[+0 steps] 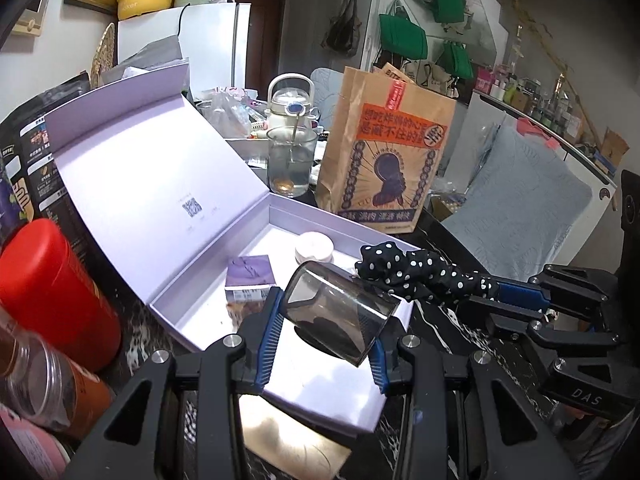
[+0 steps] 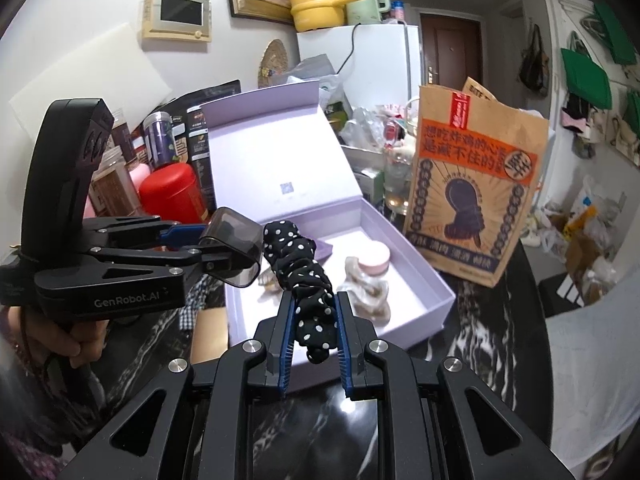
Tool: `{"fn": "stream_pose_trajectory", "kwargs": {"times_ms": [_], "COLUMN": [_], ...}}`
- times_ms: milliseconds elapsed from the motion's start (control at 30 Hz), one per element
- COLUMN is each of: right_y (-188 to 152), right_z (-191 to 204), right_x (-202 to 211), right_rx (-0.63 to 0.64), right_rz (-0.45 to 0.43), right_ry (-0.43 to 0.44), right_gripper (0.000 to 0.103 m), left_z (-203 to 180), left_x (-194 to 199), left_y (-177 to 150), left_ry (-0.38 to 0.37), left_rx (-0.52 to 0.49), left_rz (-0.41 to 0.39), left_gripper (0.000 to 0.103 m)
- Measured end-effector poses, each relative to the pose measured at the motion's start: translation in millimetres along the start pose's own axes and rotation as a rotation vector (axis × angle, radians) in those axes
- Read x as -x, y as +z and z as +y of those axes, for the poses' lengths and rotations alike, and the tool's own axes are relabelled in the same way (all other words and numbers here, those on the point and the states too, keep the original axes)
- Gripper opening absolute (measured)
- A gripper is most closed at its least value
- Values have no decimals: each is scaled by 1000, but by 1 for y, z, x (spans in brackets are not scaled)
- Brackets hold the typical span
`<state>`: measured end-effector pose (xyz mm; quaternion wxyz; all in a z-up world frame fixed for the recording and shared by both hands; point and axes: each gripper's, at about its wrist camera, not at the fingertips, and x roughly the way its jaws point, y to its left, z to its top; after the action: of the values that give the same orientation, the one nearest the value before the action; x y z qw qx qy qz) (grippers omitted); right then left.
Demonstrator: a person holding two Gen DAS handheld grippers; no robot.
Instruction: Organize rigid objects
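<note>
So, here's how it sits, working outward from the grippers:

Left gripper (image 1: 326, 320): clamped on a smoky grey clear cup (image 1: 340, 314), both blue pads pressed to its sides. The cup is tipped over sideways, open mouth facing up and left, held just above the near edge of the box.

Right gripper (image 2: 314, 320): squeezed on a black polka-dot scrunchie (image 2: 304, 276), which sticks up between the 2 fingers and flops forward. In the left wrist view the scrunchie nearly touches the cup's rim, off to the cup's right.

Lilac box (image 1: 168, 300): shallow gift box on the dark marbled table (image 2: 500, 340), hinged lid standing open behind it with a small QR code printed inside.

Inside the box: a round pink-lidded jar (image 2: 374, 261) toward the back, a small purple carton (image 1: 250, 276) on the left side, and a pale mottled hair claw (image 2: 370, 286) just in front of the jar.

Behind the box: a brown paper takeaway bag (image 1: 390, 160) with orange print, standing upright, and a glass (image 1: 290, 160) with a spoon in it just left of the bag.

Left of the box: a red canister (image 1: 52, 292) and a couple of clear plastic jars, packed close.

Further back: white fridge (image 2: 380, 60) with a yellow pot (image 2: 318, 6) and a pale green kettle on top.
</note>
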<state>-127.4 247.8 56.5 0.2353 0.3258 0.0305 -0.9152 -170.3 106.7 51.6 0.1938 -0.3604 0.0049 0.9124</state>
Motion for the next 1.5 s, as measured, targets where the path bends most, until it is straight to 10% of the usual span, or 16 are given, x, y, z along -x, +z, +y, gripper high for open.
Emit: {"fn": "stream_pose_trajectory", "kwargs": {"times_ms": [733,1500], "right_y": [65,54], "right_z": [-17,-55], "right_x": [-58,-138], "right_rx": [36,-47], "right_rz": [-26,164], "right_ry": [28,27], "right_gripper": [19,20], "left_z": [44,68], "left_x": [-42,-129], "left_y": [54,36], "left_ry": [91,73], "left_rx": [47,128], "left_rz": [-31,222], "left_gripper": [38,38]}}
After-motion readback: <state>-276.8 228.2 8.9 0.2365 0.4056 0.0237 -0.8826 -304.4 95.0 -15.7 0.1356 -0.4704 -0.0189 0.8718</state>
